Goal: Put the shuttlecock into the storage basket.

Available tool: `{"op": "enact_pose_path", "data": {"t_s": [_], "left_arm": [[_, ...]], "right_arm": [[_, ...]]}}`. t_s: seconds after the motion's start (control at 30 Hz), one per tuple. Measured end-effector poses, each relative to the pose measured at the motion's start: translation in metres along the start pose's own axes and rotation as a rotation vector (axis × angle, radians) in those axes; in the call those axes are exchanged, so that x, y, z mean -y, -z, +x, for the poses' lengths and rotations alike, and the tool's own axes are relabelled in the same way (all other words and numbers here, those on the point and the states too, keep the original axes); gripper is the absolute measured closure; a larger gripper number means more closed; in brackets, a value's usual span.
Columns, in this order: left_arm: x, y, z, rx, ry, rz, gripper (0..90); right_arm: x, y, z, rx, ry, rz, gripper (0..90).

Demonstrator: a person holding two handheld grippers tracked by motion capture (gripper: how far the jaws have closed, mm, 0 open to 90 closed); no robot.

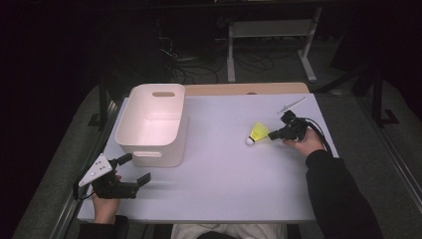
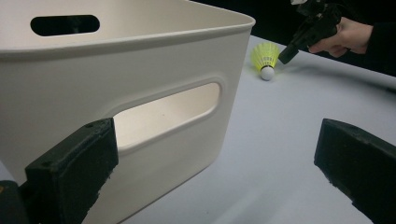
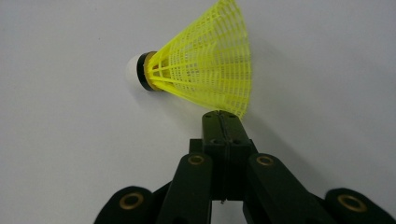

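A yellow shuttlecock with a white cork lies on the white table at the right. Its cork points left. My right gripper is at the skirt's rim, its jaws pressed together and pinching the mesh edge of the shuttlecock. The right gripper sits low over the table. My left gripper rests at the front left, open and empty, just in front of a white bin. In the left gripper view, the left gripper faces the bin's handle slot, with the shuttlecock far off.
The white bin is empty and stands at the table's left, with cut-out handles on its short walls. A wooden strip runs along the table's far edge. Beyond it lie cables and a desk frame on a dark floor.
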State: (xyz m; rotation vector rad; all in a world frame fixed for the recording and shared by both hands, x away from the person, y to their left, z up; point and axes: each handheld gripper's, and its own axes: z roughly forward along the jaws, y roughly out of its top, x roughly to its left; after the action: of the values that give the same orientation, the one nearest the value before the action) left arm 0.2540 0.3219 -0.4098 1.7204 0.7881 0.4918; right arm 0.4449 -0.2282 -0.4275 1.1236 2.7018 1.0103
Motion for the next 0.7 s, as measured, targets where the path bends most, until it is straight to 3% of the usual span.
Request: {"op": "enact_pose_path", "data": {"t_s": [0.27,0.7], "left_arm": [[0.000,0.000,0.000,-0.001,0.000,0.000,0.0],[0.000,0.000,0.000,0.002,0.001,0.000,0.0]], "right_arm": [[-0.010,-0.002,-0.004,0.017,-0.012,-0.013,89.5],[-0.032,-0.009,-0.003,0.000,-0.008,-0.047,89.4]]}}
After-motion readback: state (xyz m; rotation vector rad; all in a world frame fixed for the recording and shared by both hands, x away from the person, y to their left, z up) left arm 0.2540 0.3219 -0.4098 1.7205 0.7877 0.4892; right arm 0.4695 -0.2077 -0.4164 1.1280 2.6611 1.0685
